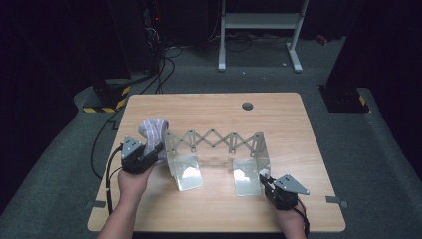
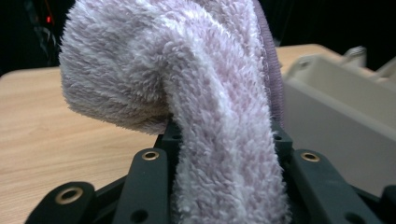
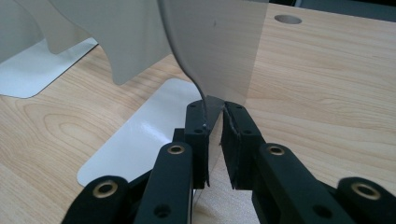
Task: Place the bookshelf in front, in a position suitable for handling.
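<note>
Currently:

- Left gripper point(image 1: 158, 151): at the left side of the table point(image 1: 298, 129), carried by the left hand point(image 1: 133, 180). Jaws clamped on 1 fluffy pale-lilac towel point(image 1: 153, 130).
- Towel, high view: bunched above and beyond the left gripper, just beside the left end of the metal rack point(image 1: 215, 142), over the left part of the table.
- Towel, left gripper view point(image 2: 196, 93): 1 thick fold running down between the 2 black jaws, the rest bulging up and to the left above the wood. Grey wall of the rack point(image 2: 336, 116) close on the right; touching or apart, cannot tell.
- Right gripper point(image 1: 264, 180): at the front right of the table, carried by the right hand point(image 1: 291, 219). Jaws drawn nearly together and closed on the thin upright edge of the rack's right end panel point(image 3: 212, 51).
- Right gripper view: metal sheet curving down into the narrow slot between the 2 pads point(image 3: 196, 126). Flat glossy foot plate point(image 3: 140, 135) lying on the wood left of the jaws.
- Rack, high view: scissor lattice stretched across the table centre between 2 upright end panels, with 2 foot plates pointing toward the front edge.
- Round hole point(image 1: 247, 106) near the far table edge, well apart from both grippers.
</note>
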Motion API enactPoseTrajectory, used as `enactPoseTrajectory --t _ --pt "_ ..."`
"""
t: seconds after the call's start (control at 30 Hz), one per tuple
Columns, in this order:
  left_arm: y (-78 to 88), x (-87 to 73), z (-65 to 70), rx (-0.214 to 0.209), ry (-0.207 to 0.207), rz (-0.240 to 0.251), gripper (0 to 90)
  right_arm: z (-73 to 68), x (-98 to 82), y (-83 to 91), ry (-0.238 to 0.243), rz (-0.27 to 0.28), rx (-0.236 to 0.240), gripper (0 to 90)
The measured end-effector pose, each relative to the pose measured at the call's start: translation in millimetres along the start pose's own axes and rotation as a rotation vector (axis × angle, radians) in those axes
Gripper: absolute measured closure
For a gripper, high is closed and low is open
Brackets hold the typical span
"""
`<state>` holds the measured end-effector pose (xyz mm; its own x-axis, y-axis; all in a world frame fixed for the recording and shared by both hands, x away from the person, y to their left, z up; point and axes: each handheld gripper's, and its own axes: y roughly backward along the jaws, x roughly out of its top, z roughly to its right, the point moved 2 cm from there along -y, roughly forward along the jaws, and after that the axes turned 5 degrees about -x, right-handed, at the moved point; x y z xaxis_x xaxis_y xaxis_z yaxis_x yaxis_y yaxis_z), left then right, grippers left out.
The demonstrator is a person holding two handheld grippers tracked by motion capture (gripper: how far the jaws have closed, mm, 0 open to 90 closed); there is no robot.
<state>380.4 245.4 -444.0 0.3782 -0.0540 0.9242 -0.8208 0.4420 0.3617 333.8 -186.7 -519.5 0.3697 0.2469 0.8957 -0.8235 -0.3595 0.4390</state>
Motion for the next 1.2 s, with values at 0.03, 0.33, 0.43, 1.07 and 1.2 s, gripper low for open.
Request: enactPoseTrajectory --t 0.03,0.33,0.43,1.07,1.2 --pt "-5.2 -1.1 -3.7 0.009 0.001 -0.015 62.8 0.0 0.0 0.0 0.000 0.000 0.000 81.0" --pt "-13.8 -37.5 -6.1 0.011 -0.011 -0.097 62.8 0.5 0.0 -0.5 -0.001 0.000 0.007 80.8" --pt "-13.3 -58.2 -0.7 -0.012 -0.005 -0.126 62.7 0.3 0.5 -1.0 0.003 -0.002 0.005 80.8" --pt "9.0 -94.3 -42.3 0.064 0.027 -0.228 61.2 0.0 0.2 -0.7 -0.003 -0.006 0.005 80.7" --pt "9.3 -95.0 -41.7 0.065 0.018 -0.240 58.5 -0.2 0.0 -0.9 -0.004 -0.007 0.005 80.7"
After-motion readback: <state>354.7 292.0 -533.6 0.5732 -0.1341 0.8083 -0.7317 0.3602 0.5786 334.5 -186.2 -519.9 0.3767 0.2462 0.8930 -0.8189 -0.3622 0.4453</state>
